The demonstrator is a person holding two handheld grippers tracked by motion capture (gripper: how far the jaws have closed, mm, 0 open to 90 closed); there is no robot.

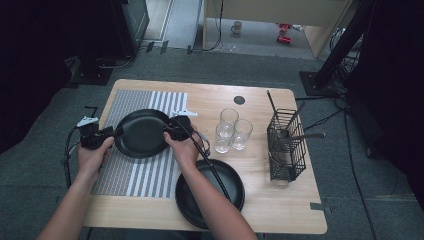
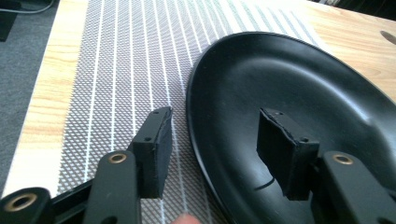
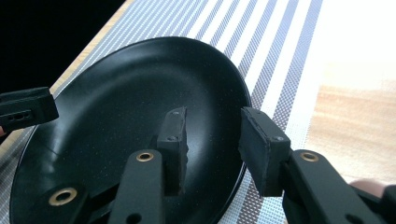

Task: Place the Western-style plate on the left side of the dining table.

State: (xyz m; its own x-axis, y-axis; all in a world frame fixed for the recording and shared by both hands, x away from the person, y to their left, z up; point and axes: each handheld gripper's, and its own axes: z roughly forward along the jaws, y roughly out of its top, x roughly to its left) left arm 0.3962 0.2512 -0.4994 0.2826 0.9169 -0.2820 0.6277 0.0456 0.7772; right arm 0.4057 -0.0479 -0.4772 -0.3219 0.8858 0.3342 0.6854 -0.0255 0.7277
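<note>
Inspection finds the black plate (image 1: 142, 133) lying flat on the striped placemat (image 1: 125, 175), near the mat's far end, with a gripper at each side of its rim. The left gripper (image 2: 215, 140) straddles the plate's left rim, one jaw over the mat and the other over the plate's well; its pads stand clear of the rim on both sides, about half open, gripping nothing. The right gripper (image 3: 212, 140) straddles the opposite rim likewise, jaws parted with daylight between pad and plate, holding nothing. Judged from this, the step in hand is the release after setting the plate on the placemat. The next move calls for drawing both grippers straight outward, away from the rim, without nudging the plate off its place. Both of the person's forearms reach forward from the near edge of the placemat, hands level and low, jaws pointing inward toward each other across the plate. A second black plate (image 1: 227, 192) sits off the placemat's right side, under the right forearm; three clear glasses (image 1: 232, 131) and a wire cutlery caddy (image 1: 286, 145) stand farther right.
</note>
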